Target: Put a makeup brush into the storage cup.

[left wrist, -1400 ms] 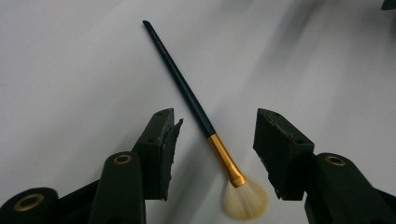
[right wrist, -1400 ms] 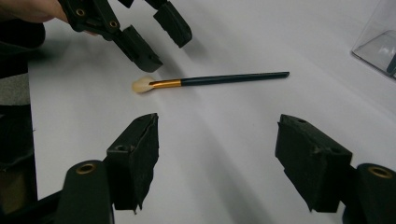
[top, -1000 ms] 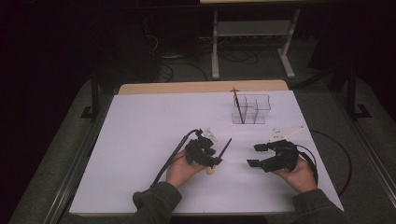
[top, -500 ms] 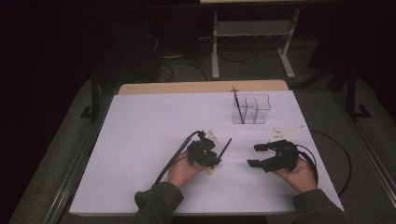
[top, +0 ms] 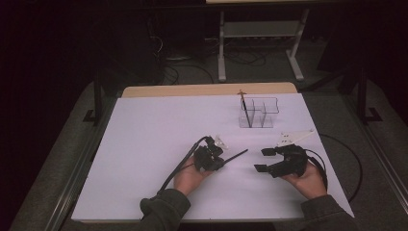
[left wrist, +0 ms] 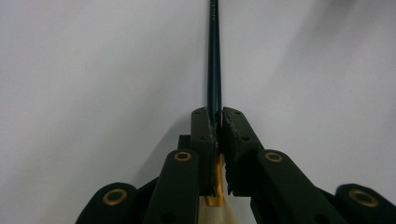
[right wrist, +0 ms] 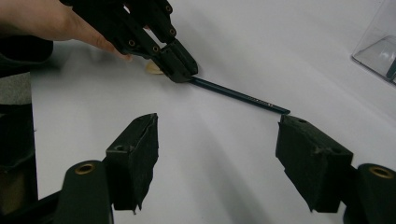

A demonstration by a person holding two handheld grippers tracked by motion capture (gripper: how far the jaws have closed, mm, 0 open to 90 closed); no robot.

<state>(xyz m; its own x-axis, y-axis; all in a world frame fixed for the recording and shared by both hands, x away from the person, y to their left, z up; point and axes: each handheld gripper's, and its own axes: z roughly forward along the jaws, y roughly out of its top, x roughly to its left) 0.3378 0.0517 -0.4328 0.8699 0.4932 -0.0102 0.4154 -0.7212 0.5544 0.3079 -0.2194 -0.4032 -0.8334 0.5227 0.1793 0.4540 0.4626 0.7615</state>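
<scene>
**Caller:** High view first: you're holding the left gripper [top: 219, 161] near the middle of the white table [top: 144, 144], and it's clenching a dark pencil [top: 235, 156] whose free end is pointing right and slightly far, toward your other hand.

**Partner:** Left gripper view is backing that up. Your jaws are pressing together on the pencil [left wrist: 214, 70] close to its butt end, and the shaft is running straight out ahead of them, low over the table surface. Something orange and cream is peeking out behind the pads; I can't tell what it is.

**Caller:** Now the right gripper [top: 263, 160]. You're keeping it just right of the pencil tip, jaws spread wide, gripping nothing.

**Partner:** Right gripper view agrees: the two black jaws are standing well apart, and the pencil [right wrist: 238, 95] is lying beyond them, its tip just above the right-hand jaw. The left gripper [right wrist: 180, 70] is pinching its other end there.

**Caller:** Farther back on the right, a clear divided holder [top: 262, 111] is standing with another pencil [top: 245, 109] upright in its left compartment.
</scene>
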